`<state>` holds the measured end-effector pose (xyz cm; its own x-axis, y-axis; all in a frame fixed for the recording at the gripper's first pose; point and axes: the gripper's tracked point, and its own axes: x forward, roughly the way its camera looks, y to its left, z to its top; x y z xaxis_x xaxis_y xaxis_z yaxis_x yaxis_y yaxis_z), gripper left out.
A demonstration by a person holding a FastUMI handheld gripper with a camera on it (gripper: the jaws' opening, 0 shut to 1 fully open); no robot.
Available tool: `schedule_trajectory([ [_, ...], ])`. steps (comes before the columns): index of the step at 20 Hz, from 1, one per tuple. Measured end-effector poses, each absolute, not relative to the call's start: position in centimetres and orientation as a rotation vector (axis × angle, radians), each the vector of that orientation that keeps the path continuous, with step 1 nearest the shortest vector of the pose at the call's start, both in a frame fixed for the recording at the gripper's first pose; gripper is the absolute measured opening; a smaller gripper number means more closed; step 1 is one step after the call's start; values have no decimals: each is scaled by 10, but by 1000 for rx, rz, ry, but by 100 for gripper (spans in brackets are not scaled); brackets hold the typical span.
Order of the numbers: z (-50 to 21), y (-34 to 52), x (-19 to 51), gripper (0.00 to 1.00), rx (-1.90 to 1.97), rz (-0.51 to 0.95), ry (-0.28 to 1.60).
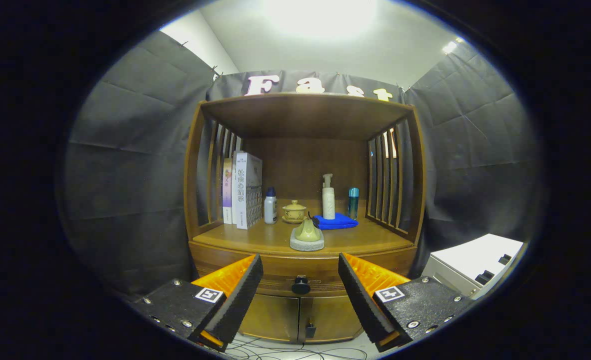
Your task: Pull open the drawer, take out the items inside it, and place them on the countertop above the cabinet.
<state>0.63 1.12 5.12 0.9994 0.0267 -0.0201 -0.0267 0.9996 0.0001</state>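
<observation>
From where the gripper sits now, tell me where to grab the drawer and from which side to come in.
Take the dark round knob at the middle of the closed drawer front. It sticks out toward the camera, so come straight in from the front and close one finger on each side. The gripper is open, and the knob sits between its fingers but farther ahead, untouched.

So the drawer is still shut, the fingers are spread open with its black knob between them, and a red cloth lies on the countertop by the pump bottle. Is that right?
Not quite: the cloth is blue, not red, as the gripper view shows. The rest holds: the drawer is shut, the gripper has its fingers spread open with the black knob between them, and the cloth lies on the countertop by the pump bottle.
</observation>
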Motion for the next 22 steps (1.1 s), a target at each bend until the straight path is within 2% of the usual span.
schedule_trajectory([
  [10,94,16,-49,95,-31,27,12],
  [16,141,18,-76,94,-88,0,-68],
  [22,146,44,-81,95,-174,25,-81],
])
